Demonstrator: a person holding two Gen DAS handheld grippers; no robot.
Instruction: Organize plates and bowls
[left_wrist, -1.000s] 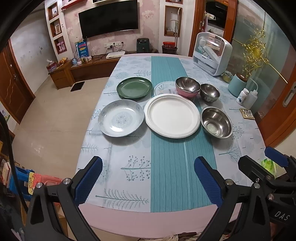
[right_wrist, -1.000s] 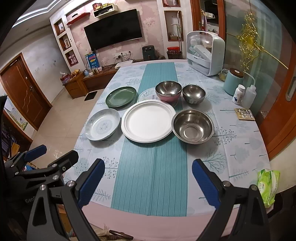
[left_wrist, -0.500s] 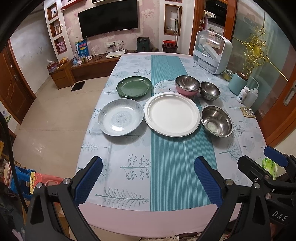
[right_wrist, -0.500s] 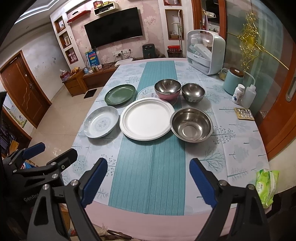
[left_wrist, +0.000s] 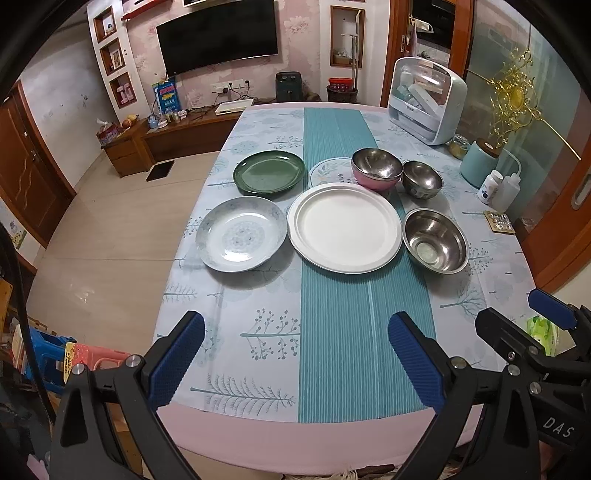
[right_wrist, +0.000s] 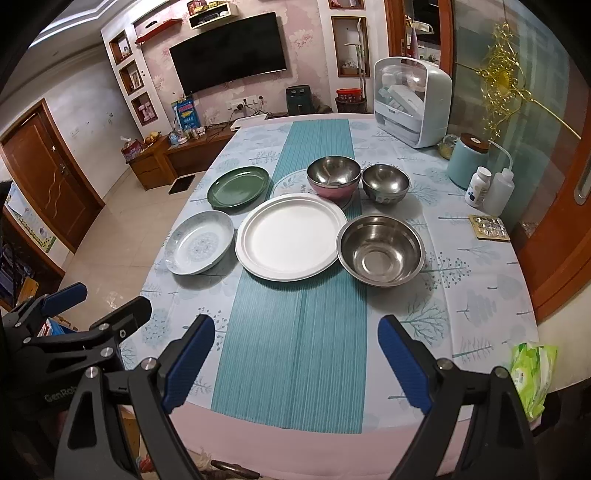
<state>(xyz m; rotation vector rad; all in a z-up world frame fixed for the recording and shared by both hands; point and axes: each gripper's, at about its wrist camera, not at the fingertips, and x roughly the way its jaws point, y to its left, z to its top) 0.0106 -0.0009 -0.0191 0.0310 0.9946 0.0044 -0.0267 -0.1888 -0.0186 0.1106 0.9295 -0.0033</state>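
Apparently nothing is sorted yet: plates (left_wrist: 344, 228) and bowls (left_wrist: 435, 240) lie spread singly across the frame's middle, except a pink bowl (right_wrist: 334, 181) resting on a small plate. Left gripper (left_wrist: 295, 363) and right gripper (right_wrist: 296, 363) hang low in frame, jaws apart, empty, so all stacking remains.

Four plates (left_wrist: 344, 228), three bowls (left_wrist: 435, 240).

Bare tablecloth (left_wrist: 280, 332) near edge, dishes crowding mid-table

Half hidden behind the pink-sided steel bowl (left_wrist: 376, 169) and the big white round plate (left_wrist: 344, 228): a small leaf-patterned round plate (left_wrist: 328, 172), lettering unreadable. Cut off at lower right: green packet (right_wrist: 533, 373).
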